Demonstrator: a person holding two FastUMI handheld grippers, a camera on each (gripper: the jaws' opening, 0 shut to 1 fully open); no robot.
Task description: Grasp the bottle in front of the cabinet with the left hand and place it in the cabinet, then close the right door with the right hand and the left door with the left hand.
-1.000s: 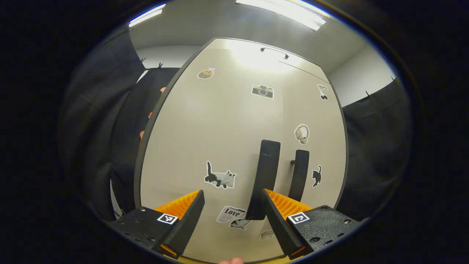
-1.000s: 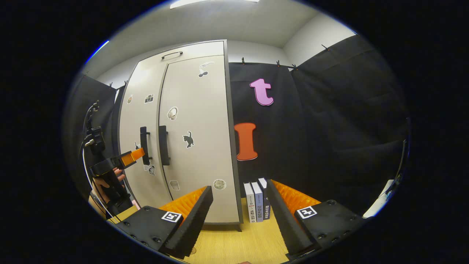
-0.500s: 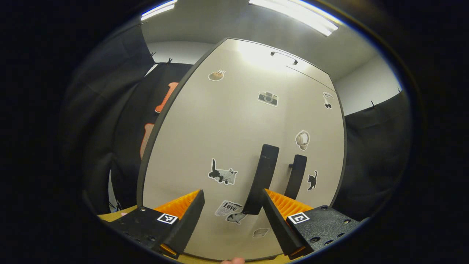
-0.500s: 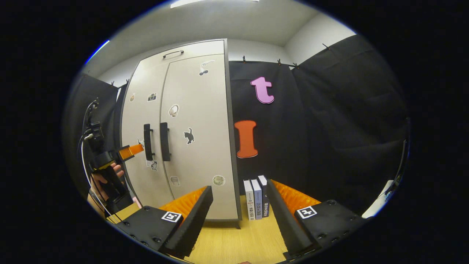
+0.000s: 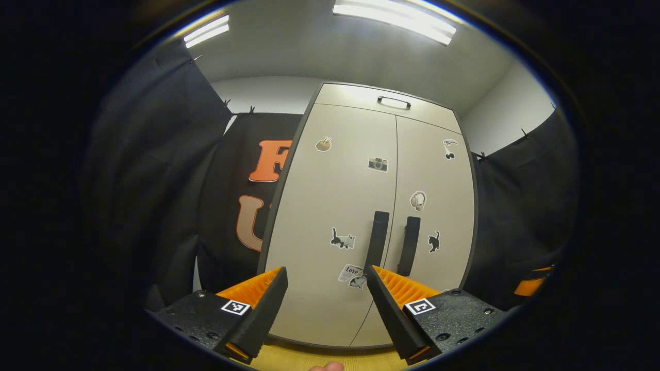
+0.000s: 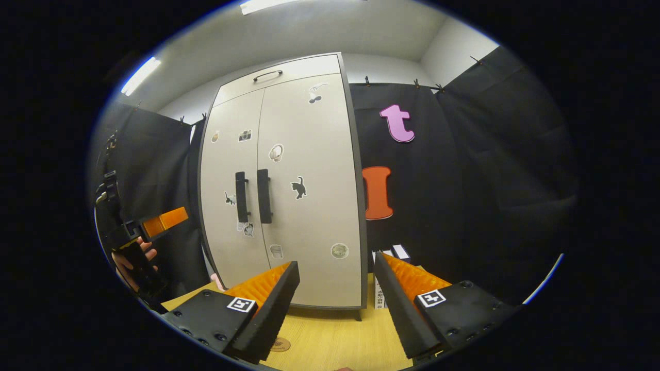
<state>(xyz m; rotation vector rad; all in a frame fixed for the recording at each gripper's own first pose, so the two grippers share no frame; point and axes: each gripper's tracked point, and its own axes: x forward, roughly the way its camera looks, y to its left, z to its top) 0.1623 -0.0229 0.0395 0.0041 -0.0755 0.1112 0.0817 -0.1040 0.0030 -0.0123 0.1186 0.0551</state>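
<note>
Both grippers hang spread and empty: the left gripper (image 5: 325,304) faces the cabinet (image 5: 330,288) straight ahead, its left door (image 5: 335,206) and right door (image 5: 438,206) shut, and the right gripper (image 6: 335,304) hovers over the bench (image 6: 335,340).

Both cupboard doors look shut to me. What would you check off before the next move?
1. Left door flush with the cabinet: ok.
2. Right door flush: ok.
3. Left hand-held gripper off the left handle, open, holding nothing: ok.
4. Right hand-held gripper open, holding nothing, apart from the cabinet: ok.
5. Bottle inside the cabinet: cannot tell, doors hide it.
6. Books beside the cabinet out of the way: ok.
</note>
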